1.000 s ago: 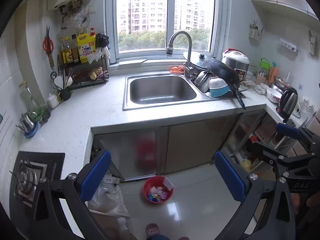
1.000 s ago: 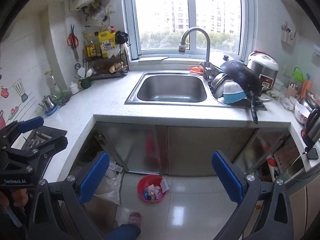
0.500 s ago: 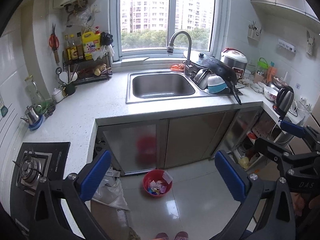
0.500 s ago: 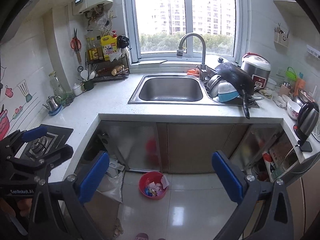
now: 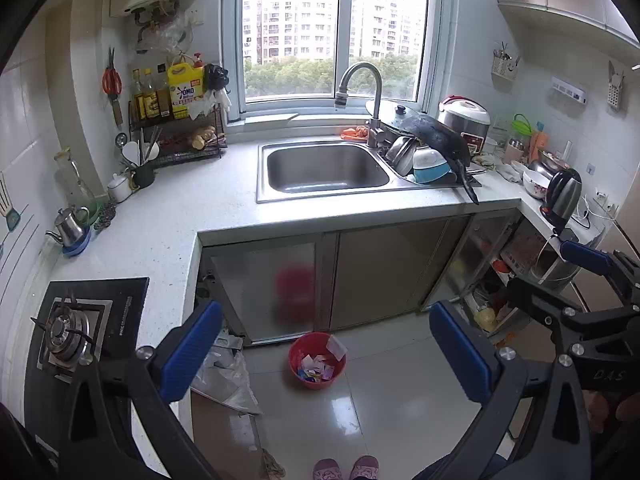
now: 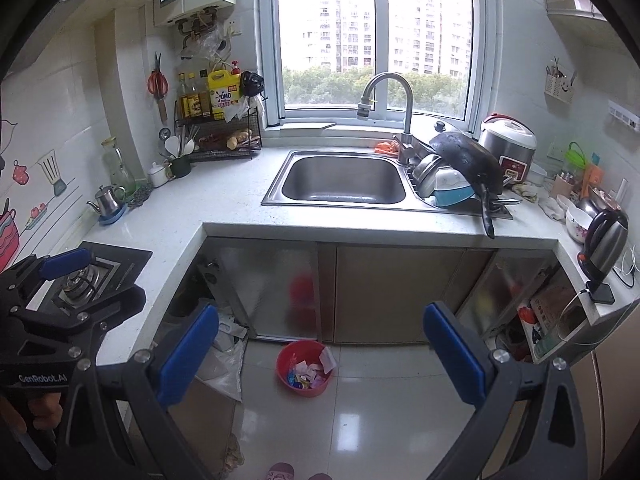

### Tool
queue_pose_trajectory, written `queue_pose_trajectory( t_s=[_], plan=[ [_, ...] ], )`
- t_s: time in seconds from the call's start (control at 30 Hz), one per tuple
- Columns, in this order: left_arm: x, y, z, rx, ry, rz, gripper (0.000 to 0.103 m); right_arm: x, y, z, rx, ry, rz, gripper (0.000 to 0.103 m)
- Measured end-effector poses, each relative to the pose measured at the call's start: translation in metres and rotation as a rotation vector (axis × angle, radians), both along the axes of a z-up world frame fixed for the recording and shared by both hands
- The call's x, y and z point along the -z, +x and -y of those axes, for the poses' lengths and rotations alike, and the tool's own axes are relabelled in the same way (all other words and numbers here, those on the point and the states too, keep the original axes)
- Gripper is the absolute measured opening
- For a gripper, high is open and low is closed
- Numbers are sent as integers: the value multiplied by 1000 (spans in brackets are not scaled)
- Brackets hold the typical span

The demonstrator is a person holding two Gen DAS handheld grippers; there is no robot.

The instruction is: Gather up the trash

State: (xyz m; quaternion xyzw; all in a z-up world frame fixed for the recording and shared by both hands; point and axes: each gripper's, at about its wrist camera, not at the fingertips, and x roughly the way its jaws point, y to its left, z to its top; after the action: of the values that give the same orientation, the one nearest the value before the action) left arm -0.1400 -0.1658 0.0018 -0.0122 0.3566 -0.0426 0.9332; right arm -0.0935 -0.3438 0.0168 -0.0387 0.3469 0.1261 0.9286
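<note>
Both tongs have drawn back from the bench since the earlier frames, so more floor shows. Left tongs [image 5: 324,356] and right tongs [image 6: 320,356] are spread wide, holding nothing. Beyond and between their blue tips, a red bin [image 5: 317,360] of paper scraps sits on the floor tiles. Lowering straight toward its rim looks wise. Farther off, a yellow jug [image 5: 183,90] reads "OMO"; the hob [image 5: 66,334] reads "PICC".
</note>
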Motion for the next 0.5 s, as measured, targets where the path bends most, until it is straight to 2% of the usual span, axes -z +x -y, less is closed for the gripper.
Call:
queue_pose_trajectory(
  t_s=[0.5],
  plan=[
    [-1, -2, 3, 40, 5, -24, 103, -3, -4, 6, 26, -7, -2, 103]
  ],
)
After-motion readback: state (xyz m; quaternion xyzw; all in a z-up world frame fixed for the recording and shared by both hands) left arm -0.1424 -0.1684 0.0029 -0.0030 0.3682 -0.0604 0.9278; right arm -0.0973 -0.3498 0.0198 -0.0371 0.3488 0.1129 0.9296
